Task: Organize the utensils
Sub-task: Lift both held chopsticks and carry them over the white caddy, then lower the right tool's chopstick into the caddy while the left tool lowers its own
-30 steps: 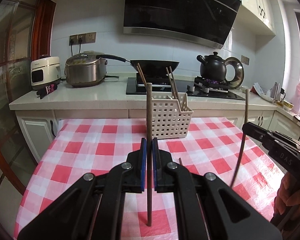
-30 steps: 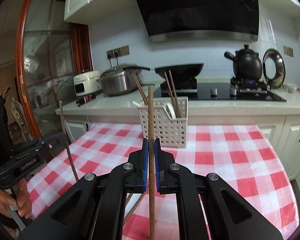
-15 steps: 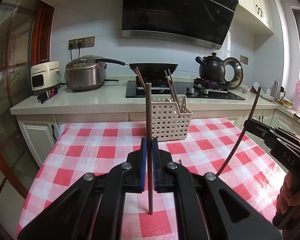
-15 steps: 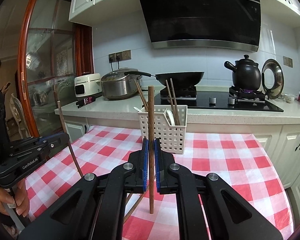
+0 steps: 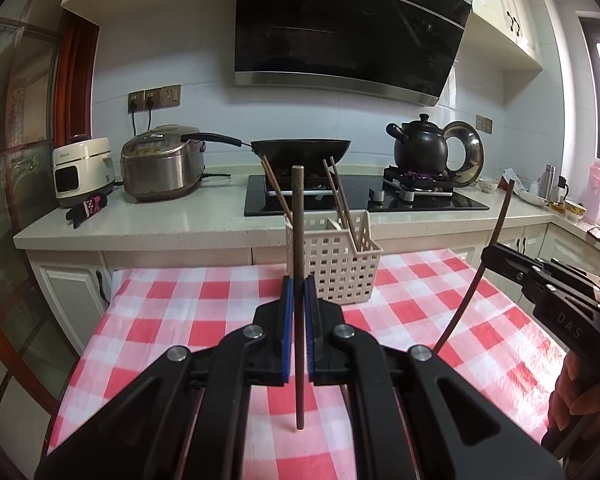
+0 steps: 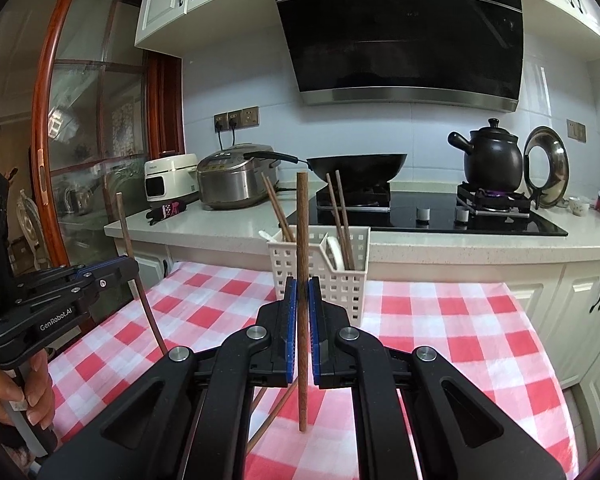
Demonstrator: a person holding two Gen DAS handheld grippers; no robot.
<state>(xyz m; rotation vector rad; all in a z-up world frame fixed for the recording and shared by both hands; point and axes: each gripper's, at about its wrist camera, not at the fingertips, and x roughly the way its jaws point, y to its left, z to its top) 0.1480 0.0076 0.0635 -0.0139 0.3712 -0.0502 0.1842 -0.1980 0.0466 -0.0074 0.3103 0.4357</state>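
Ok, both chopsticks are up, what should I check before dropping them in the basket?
1. Left gripper grip: jaws shut on its chopstick, roughly upright. Ok.
2. Right gripper grip: jaws shut on its chopstick, upright. Ok.
3. Chopstick tips off the tablecloth: both lower ends look raised, but contact is hard to judge. Cannot tell.
4. Basket upright at the table's far edge. Ok.
5. Room in the basket: chopsticks already lean in both ends; free space inside is hidden. Cannot tell.
6. Grippers over the basket: both are short of it. Not ok.
7. Loose chopsticks lie under the right gripper, still to collect. Not ok.
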